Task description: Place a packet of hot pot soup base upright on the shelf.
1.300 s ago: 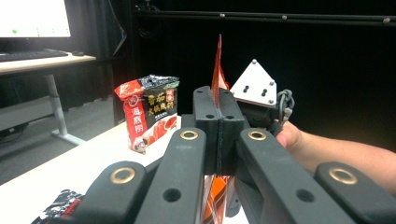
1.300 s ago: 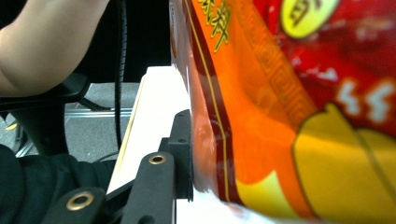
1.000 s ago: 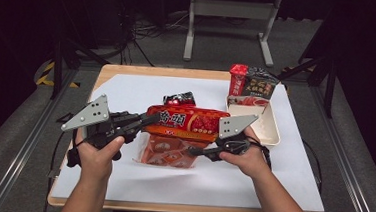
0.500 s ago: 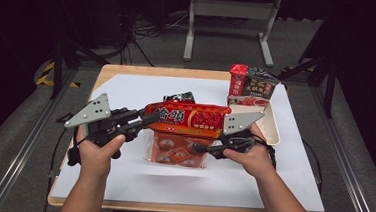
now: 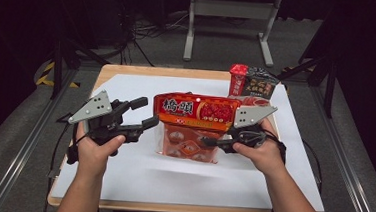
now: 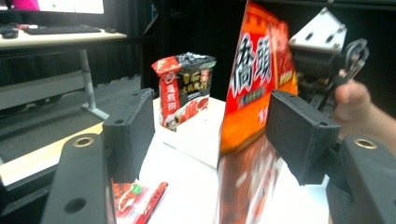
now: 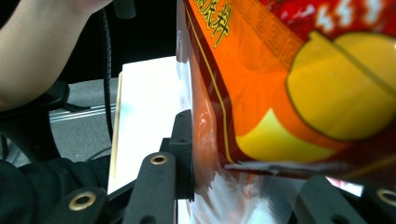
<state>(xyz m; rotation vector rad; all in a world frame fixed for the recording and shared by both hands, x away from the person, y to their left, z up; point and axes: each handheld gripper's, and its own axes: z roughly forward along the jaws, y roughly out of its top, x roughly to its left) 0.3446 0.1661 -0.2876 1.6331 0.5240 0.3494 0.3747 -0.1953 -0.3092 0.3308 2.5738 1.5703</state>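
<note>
An orange-red snack bag (image 5: 195, 111) with a clear lower half hangs upright over the white sheet. My right gripper (image 5: 212, 142) is shut on its right lower edge. In the right gripper view the bag (image 7: 280, 84) is pinched between the jaws of that gripper (image 7: 252, 186). My left gripper (image 5: 148, 113) stands just left of the bag. Its jaws have just been opening and are apart now. In the left gripper view the bag (image 6: 254, 70) stands in the gap of this gripper (image 6: 212, 135), near the right pad (image 6: 299, 133), which does not press on it.
A red-and-black snack pack (image 5: 252, 83) stands upright at the back right, on a white tray (image 6: 196, 135). A small red packet (image 6: 135, 200) lies on the white sheet (image 5: 136, 167) under the left gripper. The sheet covers a wooden table with dark floor around it.
The left gripper's jaws have opened and let go of the bag's left end. The right gripper has risen a little with the bag, which now hangs more upright.
</note>
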